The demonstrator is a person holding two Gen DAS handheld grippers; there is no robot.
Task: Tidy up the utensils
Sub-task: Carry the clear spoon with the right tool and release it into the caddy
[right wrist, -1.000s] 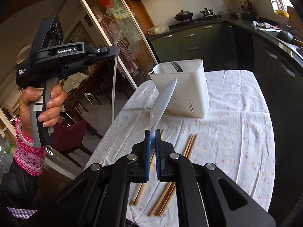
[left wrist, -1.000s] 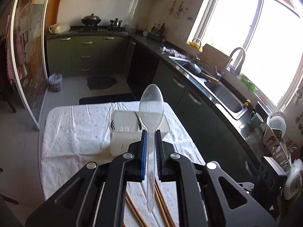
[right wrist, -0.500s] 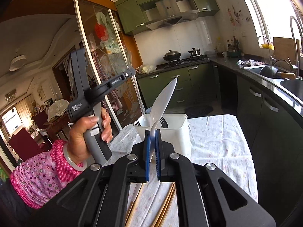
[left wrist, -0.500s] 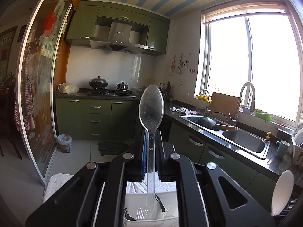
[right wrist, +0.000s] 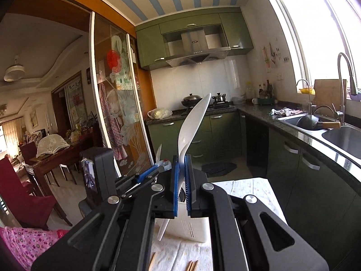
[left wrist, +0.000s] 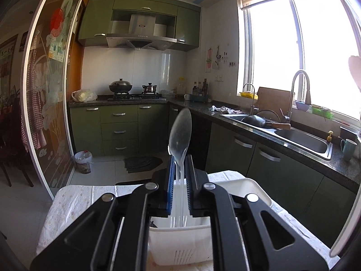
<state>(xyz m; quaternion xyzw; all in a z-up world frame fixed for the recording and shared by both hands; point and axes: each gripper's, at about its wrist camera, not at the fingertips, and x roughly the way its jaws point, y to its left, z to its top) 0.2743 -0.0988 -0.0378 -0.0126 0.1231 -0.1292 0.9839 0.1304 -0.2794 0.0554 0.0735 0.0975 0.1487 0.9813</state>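
My left gripper [left wrist: 179,176] is shut on a clear plastic spoon [left wrist: 180,133], bowl up, with its handle reaching down into the white utensil holder [left wrist: 180,244] right below. My right gripper [right wrist: 181,178] is shut on a white plastic spoon [right wrist: 194,126], bowl up, its handle tip hanging in front of the holder [right wrist: 189,228]. The left gripper [right wrist: 155,169] shows just left of it. The white spoon's bowl [left wrist: 355,70] shows at the right edge of the left wrist view. Wooden chopsticks [right wrist: 191,265] lie on the tablecloth below.
The table wears a white flowered cloth [left wrist: 74,203]. Green kitchen cabinets [left wrist: 119,131] and a counter with a sink [left wrist: 302,137] run behind and to the right. A sliding glass door [right wrist: 117,122] and dining room stand to the left.
Both grippers have moved over the holder with their spoons. The clear spoon's handle has gone lower into the holder. The left gripper now sits close beside the right one.
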